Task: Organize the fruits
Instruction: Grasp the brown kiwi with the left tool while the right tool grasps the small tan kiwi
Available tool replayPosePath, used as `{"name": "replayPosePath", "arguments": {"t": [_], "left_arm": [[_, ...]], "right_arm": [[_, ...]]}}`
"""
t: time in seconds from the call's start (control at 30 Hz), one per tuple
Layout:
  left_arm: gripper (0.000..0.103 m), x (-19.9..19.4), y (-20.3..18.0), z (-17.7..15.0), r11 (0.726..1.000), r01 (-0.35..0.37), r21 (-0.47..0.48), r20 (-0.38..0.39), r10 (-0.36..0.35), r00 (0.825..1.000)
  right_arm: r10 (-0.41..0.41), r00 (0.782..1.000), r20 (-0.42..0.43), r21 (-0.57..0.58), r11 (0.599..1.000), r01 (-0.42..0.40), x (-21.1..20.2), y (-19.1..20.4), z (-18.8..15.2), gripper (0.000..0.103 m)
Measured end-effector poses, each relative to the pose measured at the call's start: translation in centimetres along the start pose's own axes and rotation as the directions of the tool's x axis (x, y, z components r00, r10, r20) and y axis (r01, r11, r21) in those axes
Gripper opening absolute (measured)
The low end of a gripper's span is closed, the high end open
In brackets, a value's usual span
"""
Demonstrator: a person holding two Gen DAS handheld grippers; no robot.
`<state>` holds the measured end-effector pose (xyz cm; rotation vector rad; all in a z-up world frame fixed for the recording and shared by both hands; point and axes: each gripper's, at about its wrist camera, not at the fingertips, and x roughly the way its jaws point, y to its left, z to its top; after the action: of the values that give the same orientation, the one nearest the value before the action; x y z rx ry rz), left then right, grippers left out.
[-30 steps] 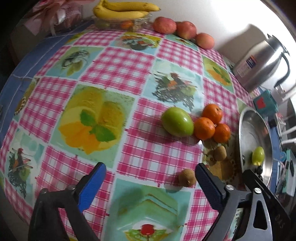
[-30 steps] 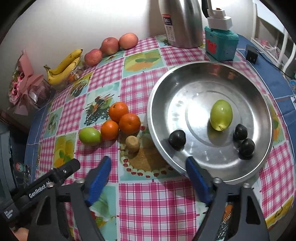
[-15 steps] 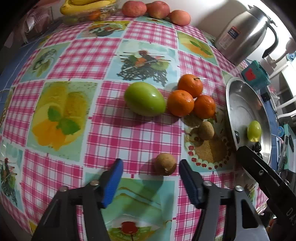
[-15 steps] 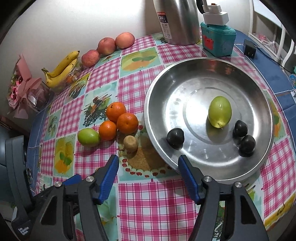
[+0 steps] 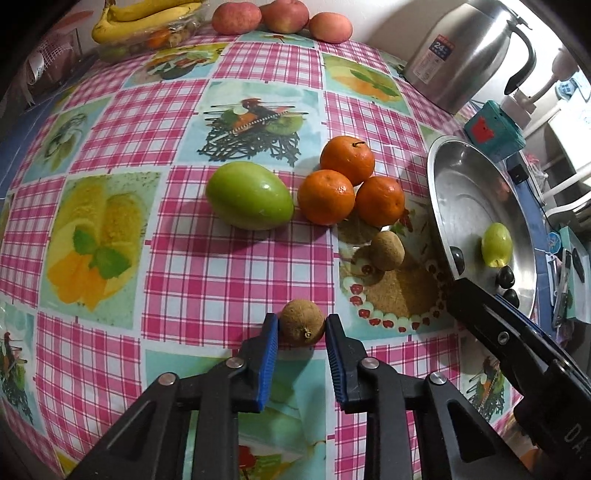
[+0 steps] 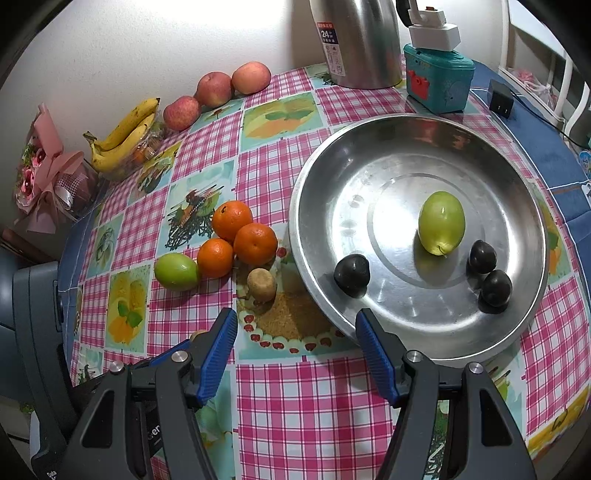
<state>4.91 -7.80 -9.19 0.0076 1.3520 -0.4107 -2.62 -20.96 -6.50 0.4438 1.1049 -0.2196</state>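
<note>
My left gripper (image 5: 302, 330) is shut on a brown kiwi (image 5: 302, 322) that rests on the checked tablecloth. A second kiwi (image 5: 386, 250) lies further right, beside three oranges (image 5: 327, 195) and a green mango (image 5: 248, 195). The steel tray (image 6: 317, 206) holds a yellow-green fruit (image 6: 441, 222) and three dark plums (image 6: 352, 274). My right gripper (image 6: 295, 334) is open and empty, above the tablecloth at the tray's near rim. In the right wrist view the second kiwi (image 6: 261, 283) sits just left of the tray.
Three apples (image 5: 282, 16) and bananas (image 5: 147, 14) on a clear container stand at the table's far edge. A steel thermos (image 5: 461, 51) and a teal box (image 5: 493, 129) stand beyond the tray. A pink bouquet (image 6: 48, 173) is at far left.
My left gripper has moved forward to the near kiwi and closed its fingers onto it. My right gripper has narrowed a little and moved closer to the tray.
</note>
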Motion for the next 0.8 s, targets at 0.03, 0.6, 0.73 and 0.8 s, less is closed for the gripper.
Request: {"name": "replayPosePath", "arguments": {"t": [0.03, 0.6, 0.73, 0.8], "left_arm": [[0.028, 0.0, 0.0, 0.0, 1.0, 0.0, -0.004, 0.005, 0.0, 1.0], [0.028, -3.8, 4.9, 1.6, 0.982, -0.023, -0.189, 0.167, 0.055, 0.985], [0.028, -4.1, 5.4, 1.6, 0.978, -0.022, -0.208, 0.176, 0.059, 0.983], [0.028, -4.0, 5.3, 1.7, 0.977, -0.024, -0.21, 0.176, 0.062, 0.983]], "right_arm": [[0.002, 1.0, 0.001, -0.001, 1.0, -0.002, 0.0, 0.0, 0.0, 0.068], [0.096, 0.995, -0.025, -0.077, 0.992, -0.097, 1.6, 2.6, 0.8, 0.037], [0.074, 0.996, -0.041, -0.108, 0.991, -0.078, 2.4, 3.5, 1.0, 0.035], [0.062, 0.997, -0.05, -0.116, 0.991, -0.068, 2.9, 3.7, 1.1, 0.033]]}}
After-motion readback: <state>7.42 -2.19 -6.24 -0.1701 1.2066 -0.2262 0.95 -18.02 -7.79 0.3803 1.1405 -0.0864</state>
